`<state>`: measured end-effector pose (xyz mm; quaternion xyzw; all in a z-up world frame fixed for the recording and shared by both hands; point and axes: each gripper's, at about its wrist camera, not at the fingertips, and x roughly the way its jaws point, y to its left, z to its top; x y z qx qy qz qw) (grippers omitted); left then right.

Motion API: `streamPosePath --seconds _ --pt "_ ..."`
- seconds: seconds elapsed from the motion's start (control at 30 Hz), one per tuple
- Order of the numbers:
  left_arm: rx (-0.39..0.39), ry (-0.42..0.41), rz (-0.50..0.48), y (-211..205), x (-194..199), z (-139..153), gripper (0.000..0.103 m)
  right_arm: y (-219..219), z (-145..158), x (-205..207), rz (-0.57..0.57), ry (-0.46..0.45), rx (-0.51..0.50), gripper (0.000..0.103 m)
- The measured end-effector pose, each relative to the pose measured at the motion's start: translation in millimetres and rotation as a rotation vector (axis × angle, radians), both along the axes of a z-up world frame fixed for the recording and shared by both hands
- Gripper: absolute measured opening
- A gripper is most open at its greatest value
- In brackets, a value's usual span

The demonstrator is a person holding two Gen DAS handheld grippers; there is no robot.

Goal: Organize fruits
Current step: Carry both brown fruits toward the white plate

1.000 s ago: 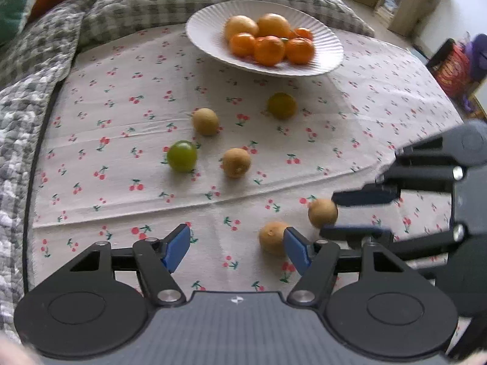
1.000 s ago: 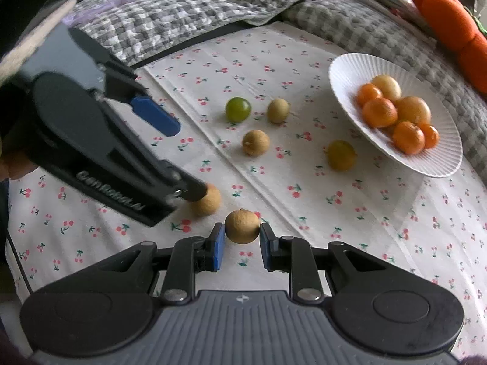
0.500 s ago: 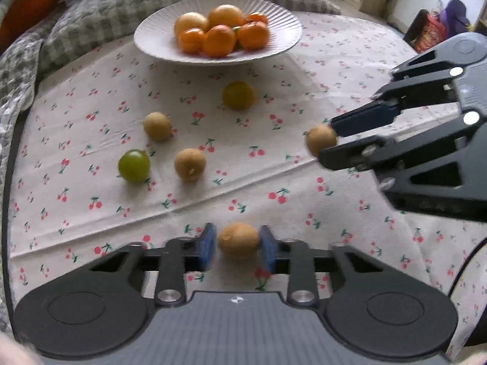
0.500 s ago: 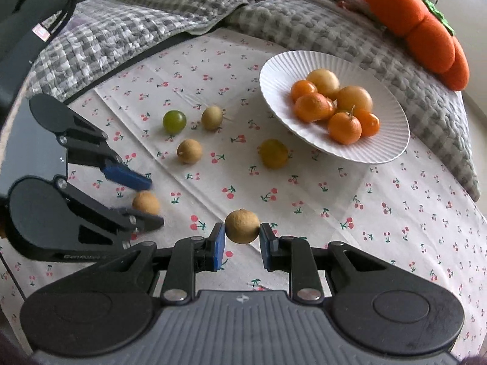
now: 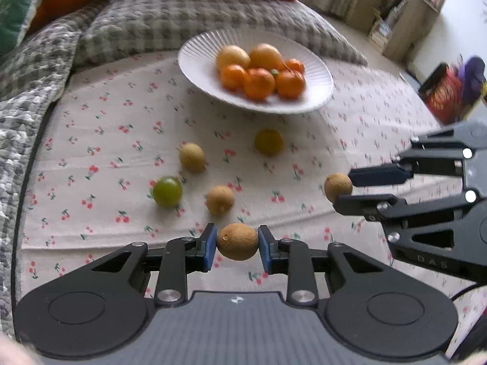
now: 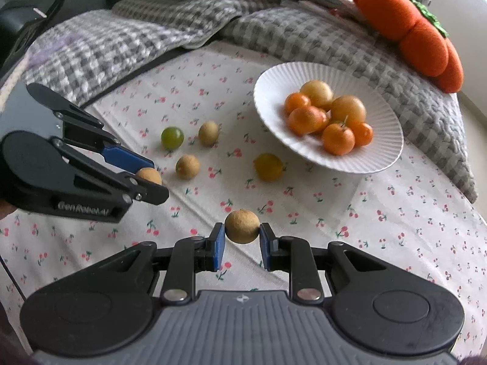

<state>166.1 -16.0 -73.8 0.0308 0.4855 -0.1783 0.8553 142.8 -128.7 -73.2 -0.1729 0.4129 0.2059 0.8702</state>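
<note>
My left gripper is shut on a brown longan and holds it above the cherry-print cloth. My right gripper is shut on another brown longan, also off the cloth; it shows in the left wrist view. A white ribbed plate at the back holds several oranges and yellow fruits. Loose on the cloth lie a green grape, two brown longans and a yellow-green fruit.
A grey checked quilt rings the cloth at the back and left. An orange pumpkin cushion lies behind the plate. A red bag and shelves stand on the floor beyond the far right edge.
My left gripper closed on a longan and lifted it. Both grippers rose and moved toward the plate, each carrying its longan.
</note>
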Motion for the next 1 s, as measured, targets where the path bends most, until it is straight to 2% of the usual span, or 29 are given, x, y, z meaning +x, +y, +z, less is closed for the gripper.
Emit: streamPosePath --seconds 0.23,0.5,1.0 --pt "-0.053 -0.044 0.064 8.5 15.2 17.2 0.016 -16.8 16.1 9.7 -0.059 -0.043 0.061 0.022" --pt "-0.091 -0.08 0.085 -2.0 32.4 29.7 0.016 -31.5 30.5 21.6 -0.118 -0.087 0.13 0.022" --pt "-0.161 -0.129 0.151 -6.4 80.8 43.2 0.016 -56.9 37.4 57.9 -0.206 -0.135 0.202 0.022"
